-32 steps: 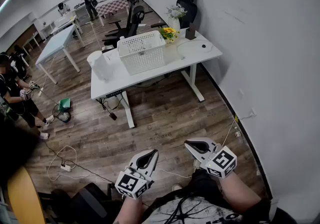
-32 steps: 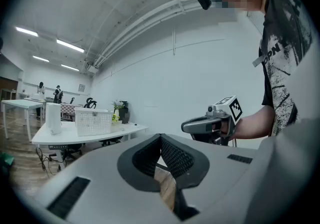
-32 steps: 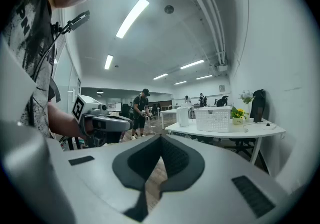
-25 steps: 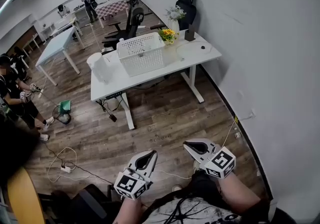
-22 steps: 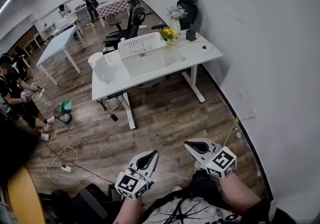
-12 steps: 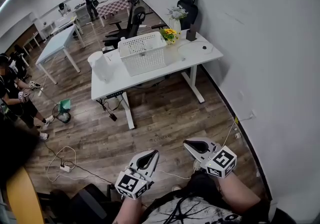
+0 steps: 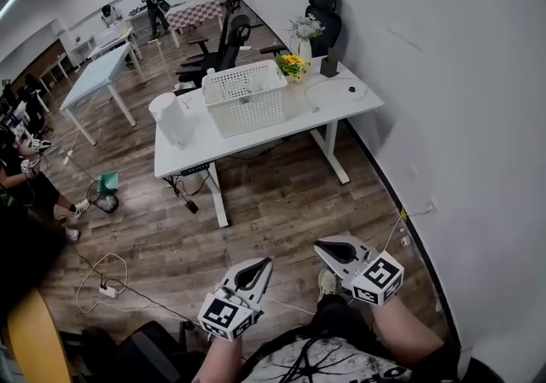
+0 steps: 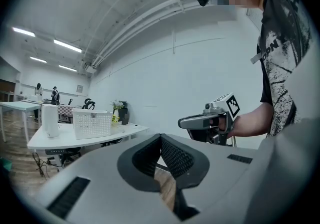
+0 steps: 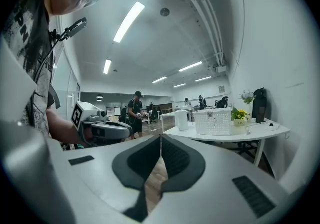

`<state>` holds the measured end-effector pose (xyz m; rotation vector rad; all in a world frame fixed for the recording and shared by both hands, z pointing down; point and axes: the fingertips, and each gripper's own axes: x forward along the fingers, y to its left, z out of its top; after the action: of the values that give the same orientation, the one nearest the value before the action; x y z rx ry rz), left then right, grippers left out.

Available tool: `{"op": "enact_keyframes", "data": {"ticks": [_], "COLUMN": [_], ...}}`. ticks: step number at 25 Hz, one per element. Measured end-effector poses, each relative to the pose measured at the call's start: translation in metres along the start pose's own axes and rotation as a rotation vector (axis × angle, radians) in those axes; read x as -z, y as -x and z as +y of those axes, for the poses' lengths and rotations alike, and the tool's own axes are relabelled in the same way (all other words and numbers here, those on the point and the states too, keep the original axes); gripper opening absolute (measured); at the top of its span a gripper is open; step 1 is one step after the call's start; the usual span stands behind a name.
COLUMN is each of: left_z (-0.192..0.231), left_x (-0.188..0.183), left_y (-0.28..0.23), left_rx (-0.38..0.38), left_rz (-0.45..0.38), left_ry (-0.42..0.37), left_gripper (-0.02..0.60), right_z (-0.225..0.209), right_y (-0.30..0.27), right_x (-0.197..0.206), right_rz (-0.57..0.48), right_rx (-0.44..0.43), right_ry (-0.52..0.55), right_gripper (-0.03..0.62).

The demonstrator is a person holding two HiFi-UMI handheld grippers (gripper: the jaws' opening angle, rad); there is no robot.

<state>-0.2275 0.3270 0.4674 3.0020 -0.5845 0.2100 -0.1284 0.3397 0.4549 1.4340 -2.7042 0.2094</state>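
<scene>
In the head view my left gripper (image 7: 258, 266) and right gripper (image 7: 328, 247) hang side by side over the wooden floor (image 7: 273, 211), close to the person's body. Both are shut with nothing between the jaws. The left gripper view looks along the shut left gripper (image 8: 160, 136) and shows the right gripper (image 8: 185, 123) level beside it. The right gripper view looks along the shut right gripper (image 9: 160, 136) toward a white desk (image 9: 235, 130). That desk (image 7: 337, 108) stands some way ahead and bears a white basket (image 7: 246, 98), yellow flowers (image 7: 293, 65) and a white cylinder (image 7: 169, 119).
Office chairs (image 7: 229, 38) stand behind the desk. A white wall (image 7: 461, 117) runs along the right. Cables and a power strip (image 7: 102, 287) lie on the floor at left, next to a green object (image 7: 108, 181). People (image 7: 26, 176) stand at the left and far back.
Both grippers stay shut and hold nearly the same place. The view has shifted slightly, and the person at the left has moved toward the frame's edge.
</scene>
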Motion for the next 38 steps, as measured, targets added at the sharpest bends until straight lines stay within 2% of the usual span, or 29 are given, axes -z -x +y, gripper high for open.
{"op": "enact_keyframes", "data": {"ticks": [10,24,38], "left_z": [0.044,0.108,0.144], "left_x": [-0.006,-0.043,-0.053], "left_y": [-0.056,-0.164,-0.254], "left_rx": [-0.024,-0.099,-0.143], "left_rz": [0.003,0.021,0.024], "left_ry": [0.014,0.001,0.012], "left_gripper": [0.011,0.011,0.011], "right_z": [-0.063,-0.179,-0.272], "right_y": [-0.038,-0.083,-0.104], "right_x": [-0.007,-0.035,-0.041], "right_rz": [0.004,0.003,0.014], "right_rx": [-0.038,-0.129,-0.197], "right_ry": [0.003,0.005,0.027], "right_gripper": [0.023,0.023,0.023]}}
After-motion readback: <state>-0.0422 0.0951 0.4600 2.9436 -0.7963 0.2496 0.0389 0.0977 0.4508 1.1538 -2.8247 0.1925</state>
